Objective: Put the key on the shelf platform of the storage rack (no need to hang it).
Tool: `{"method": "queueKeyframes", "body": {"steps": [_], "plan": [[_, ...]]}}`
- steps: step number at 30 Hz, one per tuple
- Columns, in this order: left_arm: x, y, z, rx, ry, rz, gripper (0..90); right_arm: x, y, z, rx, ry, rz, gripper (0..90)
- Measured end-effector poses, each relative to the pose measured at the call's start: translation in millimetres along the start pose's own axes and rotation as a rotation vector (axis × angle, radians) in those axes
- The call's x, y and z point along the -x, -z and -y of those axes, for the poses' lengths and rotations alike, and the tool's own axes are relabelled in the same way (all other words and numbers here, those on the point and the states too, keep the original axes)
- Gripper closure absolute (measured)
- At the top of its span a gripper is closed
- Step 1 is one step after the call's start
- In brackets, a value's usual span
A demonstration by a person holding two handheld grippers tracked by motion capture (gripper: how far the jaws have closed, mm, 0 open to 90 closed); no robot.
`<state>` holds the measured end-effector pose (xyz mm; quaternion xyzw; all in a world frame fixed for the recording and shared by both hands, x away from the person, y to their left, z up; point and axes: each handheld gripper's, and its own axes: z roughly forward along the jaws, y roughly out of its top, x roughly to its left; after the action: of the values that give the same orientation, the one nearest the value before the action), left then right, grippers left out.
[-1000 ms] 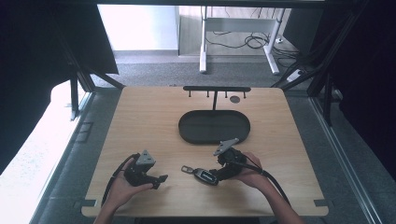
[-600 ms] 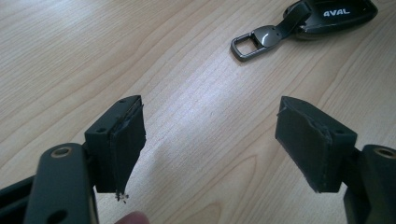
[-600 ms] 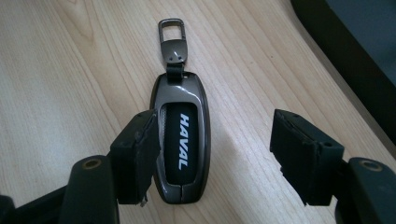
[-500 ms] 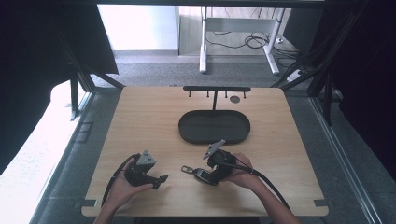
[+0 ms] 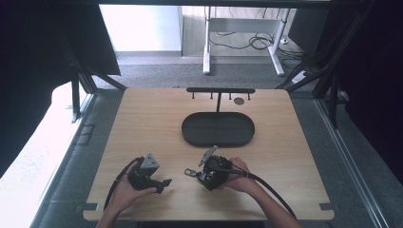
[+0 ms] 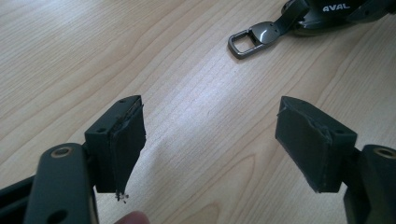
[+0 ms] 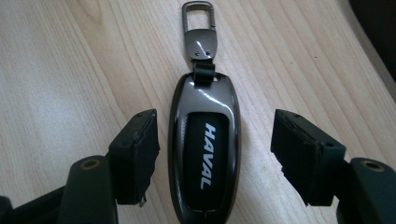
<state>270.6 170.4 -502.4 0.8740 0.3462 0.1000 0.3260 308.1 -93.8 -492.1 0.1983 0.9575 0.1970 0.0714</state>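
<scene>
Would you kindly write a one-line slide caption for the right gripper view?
Open right claw straddling a dark HAVAL key fob lying flat on the wooden table, metal clip pointing away.

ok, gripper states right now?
Left gripper: open, holding nothing.
Right gripper: open, jaws either side of the key fob, not clamped.

1. The right gripper (image 5: 205, 176) has slid toward the table's left edge, from beside the key fob (image 5: 196, 173) to over it.
2. Its jaws, which pointed at the fob from a little way off a second ago, now stand spread on either side of the fob's dark body (image 7: 204, 158), not touching it.
3. The person's right hand (image 5: 237, 176) and forearm have followed, reaching farther in from the table's near edge.
4. The fob's body, plain in the high view before, is now largely covered by the gripper; its clip (image 5: 189, 172) shows.
</scene>
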Motion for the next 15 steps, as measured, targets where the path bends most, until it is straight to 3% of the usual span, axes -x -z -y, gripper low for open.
{"method": "queueKeyframes", "body": {"steps": [15], "plan": [[1.0, -1.1, -0.1, -0.004, -0.001, 0.002, 24.5, 1.0, -13.9, -2.7, -0.078, 0.003, -0.010, 39.0]]}}
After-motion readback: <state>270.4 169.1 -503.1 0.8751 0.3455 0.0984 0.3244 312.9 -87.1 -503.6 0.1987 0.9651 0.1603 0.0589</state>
